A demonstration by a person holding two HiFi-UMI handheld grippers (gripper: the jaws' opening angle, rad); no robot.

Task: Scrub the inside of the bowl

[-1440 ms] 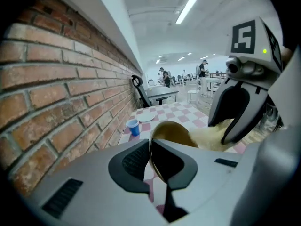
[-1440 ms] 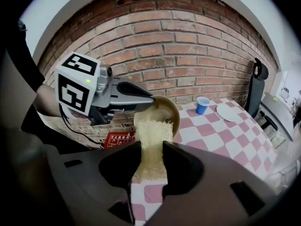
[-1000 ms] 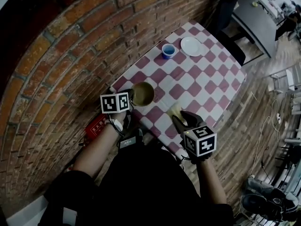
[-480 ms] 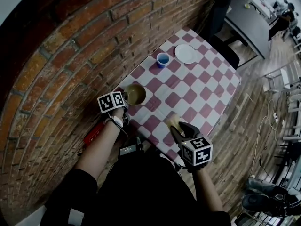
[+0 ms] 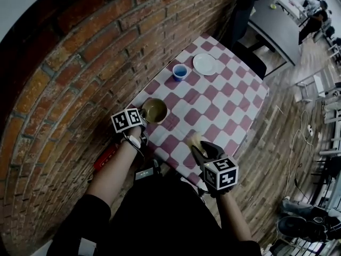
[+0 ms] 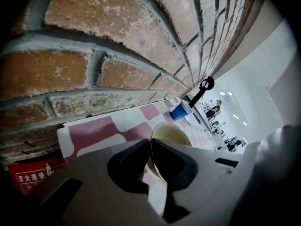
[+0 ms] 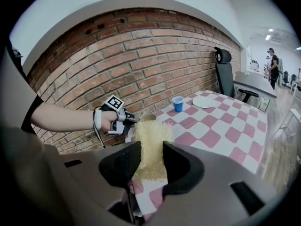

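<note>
Bowl (image 5: 154, 111) on the table (image 5: 226, 92) looks light, stiff and slippery, so your left gripper (image 6: 149, 158), pinched on its near rim, steadies it while your right gripper (image 7: 150, 166) squeezes the soft sponge (image 7: 150, 138).

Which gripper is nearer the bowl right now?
Left. The left gripper is shut on the bowl at its rim; the right gripper, clamping the sponge, is apart from it over the table.

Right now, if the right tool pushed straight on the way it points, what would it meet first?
Probably the checked tablecloth: the right tool, shut on the yellow sponge, tilts down at it short of the bowl. Depth is unclear, so that is a guess.
</note>
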